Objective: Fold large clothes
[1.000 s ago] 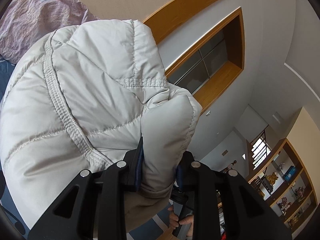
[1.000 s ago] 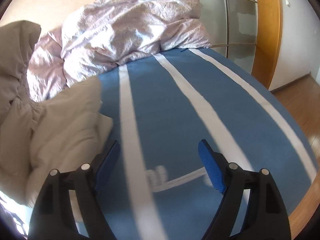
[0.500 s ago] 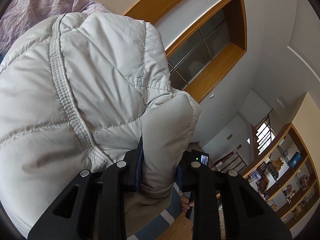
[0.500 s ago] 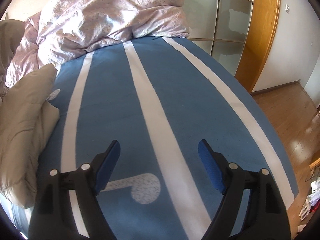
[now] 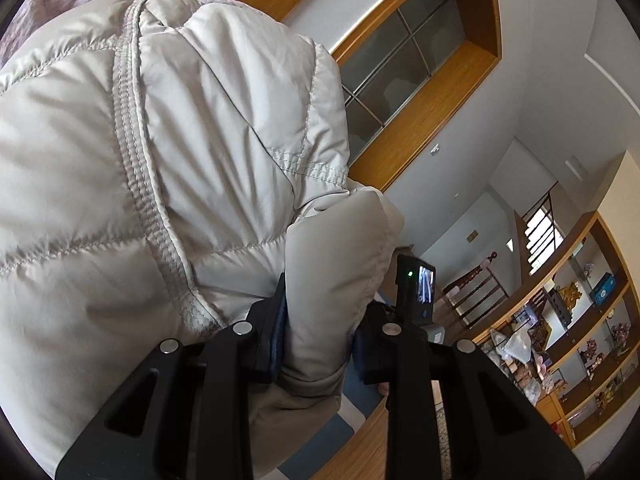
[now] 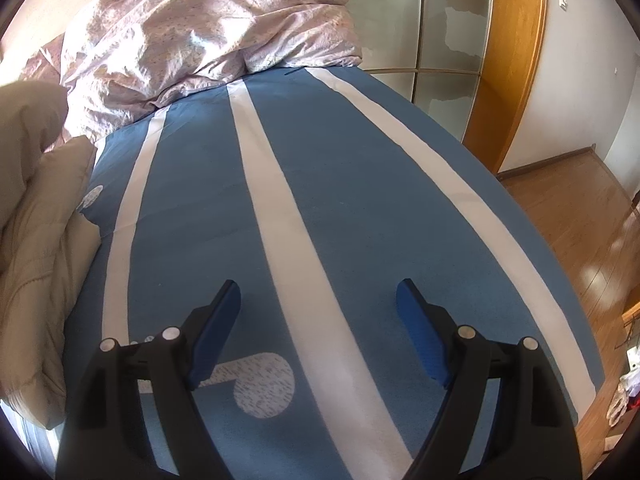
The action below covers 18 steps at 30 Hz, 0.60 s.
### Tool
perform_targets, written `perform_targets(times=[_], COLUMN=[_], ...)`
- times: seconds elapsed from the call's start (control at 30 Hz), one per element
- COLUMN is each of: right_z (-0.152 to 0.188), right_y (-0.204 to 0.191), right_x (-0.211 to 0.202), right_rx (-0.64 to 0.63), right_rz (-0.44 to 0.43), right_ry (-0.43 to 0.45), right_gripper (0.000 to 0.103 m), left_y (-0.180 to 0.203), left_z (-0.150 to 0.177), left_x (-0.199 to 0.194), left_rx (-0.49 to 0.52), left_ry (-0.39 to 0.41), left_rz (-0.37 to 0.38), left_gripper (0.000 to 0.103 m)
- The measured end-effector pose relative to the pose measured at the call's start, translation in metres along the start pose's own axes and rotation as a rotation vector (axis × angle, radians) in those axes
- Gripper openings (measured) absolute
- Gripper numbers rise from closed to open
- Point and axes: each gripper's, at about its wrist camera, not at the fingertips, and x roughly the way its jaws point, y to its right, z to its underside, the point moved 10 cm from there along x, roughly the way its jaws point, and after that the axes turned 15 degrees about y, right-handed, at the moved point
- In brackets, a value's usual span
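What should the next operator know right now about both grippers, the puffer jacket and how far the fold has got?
Left gripper: shut on a padded fold of the pale grey puffer jacket, which is bunched up in front of its camera.
Right gripper: open, empty, above the blue striped bedsheet.
Jacket: part of it lies crumpled at the bed's left edge in the right wrist view; the lilac duvet is heaped at the far end.
Done: jacket grasped.
Left: spread it flat on the sheet, then fold; no fold visible yet.
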Motion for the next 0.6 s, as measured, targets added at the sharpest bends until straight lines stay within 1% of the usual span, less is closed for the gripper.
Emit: perform_targets(times=[0.37,0.6], right_z=[0.000,-0.001], right_y=[0.005,0.006], right_x=[0.001,0.003], right_rx=[-0.003,-0.018], right_rz=[0.024,0.033], right_ry=[0.013,0.011], right_gripper=[0.080,0.081], left_y=[-0.004,-0.006], left_z=[0.011,0.021], left_x=[0.008,0.012], left_rx=[0.090,0.140], left_ry=[-0.066,-0.099], left_rz=[-0.050,-0.067], left_gripper=[0.026,0.026])
